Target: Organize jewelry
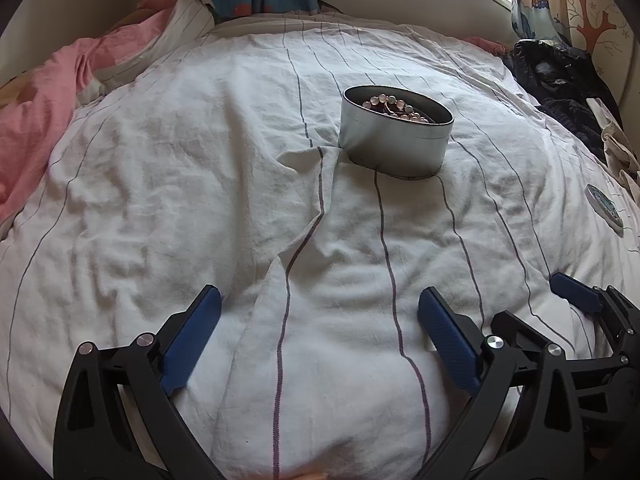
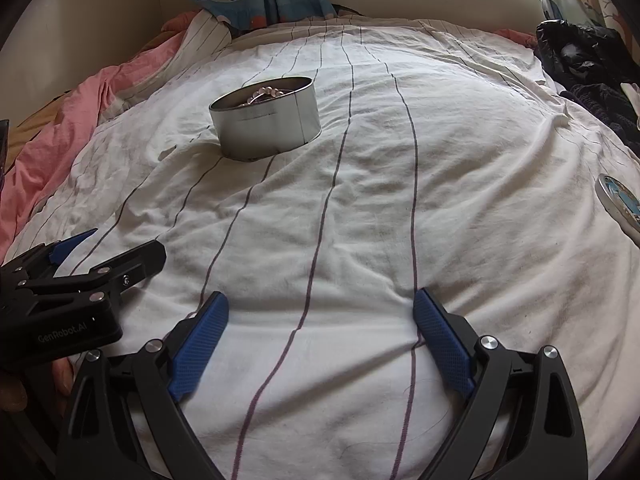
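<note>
1. my left claw [image 1: 320, 336] hangs over the bed [image 1: 160, 200] with its jaws wide apart, nothing between them.
2. the tin [image 1: 394, 142] sits ahead on the sheet, well apart from both claws, lid off, beads [image 1: 390, 108] already piled inside.
3. my right claw [image 2: 320, 340] is spread too and empty.
4. the lid [image 2: 620, 204] lies at the far right edge. i judge loading is done and closing comes next: reach right, clamp the lid's rim, carry it over the tin.
</note>
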Action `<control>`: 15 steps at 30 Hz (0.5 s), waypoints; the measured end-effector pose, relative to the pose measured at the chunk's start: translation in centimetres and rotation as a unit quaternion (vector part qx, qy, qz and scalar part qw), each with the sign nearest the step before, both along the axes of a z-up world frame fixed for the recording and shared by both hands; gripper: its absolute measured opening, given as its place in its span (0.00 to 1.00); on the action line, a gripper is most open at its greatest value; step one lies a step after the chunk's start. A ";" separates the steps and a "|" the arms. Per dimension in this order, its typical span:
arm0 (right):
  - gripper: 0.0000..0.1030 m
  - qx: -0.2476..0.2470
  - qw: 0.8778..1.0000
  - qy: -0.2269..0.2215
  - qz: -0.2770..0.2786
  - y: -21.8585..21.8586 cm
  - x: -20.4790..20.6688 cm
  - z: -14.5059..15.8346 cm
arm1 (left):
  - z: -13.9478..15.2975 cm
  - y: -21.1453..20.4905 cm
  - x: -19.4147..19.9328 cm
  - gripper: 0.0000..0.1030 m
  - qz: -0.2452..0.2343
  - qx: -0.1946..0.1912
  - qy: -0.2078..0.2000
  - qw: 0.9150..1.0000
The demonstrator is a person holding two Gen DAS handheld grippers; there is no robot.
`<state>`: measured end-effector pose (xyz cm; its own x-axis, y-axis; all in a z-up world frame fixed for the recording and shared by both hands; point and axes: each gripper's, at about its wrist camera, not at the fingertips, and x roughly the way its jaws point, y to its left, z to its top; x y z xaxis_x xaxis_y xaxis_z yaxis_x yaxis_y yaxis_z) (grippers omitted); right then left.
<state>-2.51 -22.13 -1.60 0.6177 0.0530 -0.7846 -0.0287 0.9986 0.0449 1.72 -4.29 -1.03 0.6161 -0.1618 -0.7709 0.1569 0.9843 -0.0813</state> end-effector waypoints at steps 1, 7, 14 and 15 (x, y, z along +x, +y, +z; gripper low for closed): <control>0.87 0.000 1.000 0.000 0.000 0.0 0.0 0.0 | 0.0 0.0 0.0 0.93 0.000 0.000 0.000 1.000; 0.87 0.000 1.000 0.000 0.000 0.0 0.0 0.0 | 0.0 0.0 0.1 0.93 -0.001 -0.001 0.003 1.000; 0.87 -0.001 1.000 0.000 0.000 0.0 0.0 0.0 | -0.1 -0.2 0.2 0.93 -0.001 0.002 0.006 1.000; 0.87 -0.001 1.000 0.000 0.000 0.0 0.0 0.0 | -0.1 -0.2 0.2 0.93 -0.001 0.003 0.006 1.000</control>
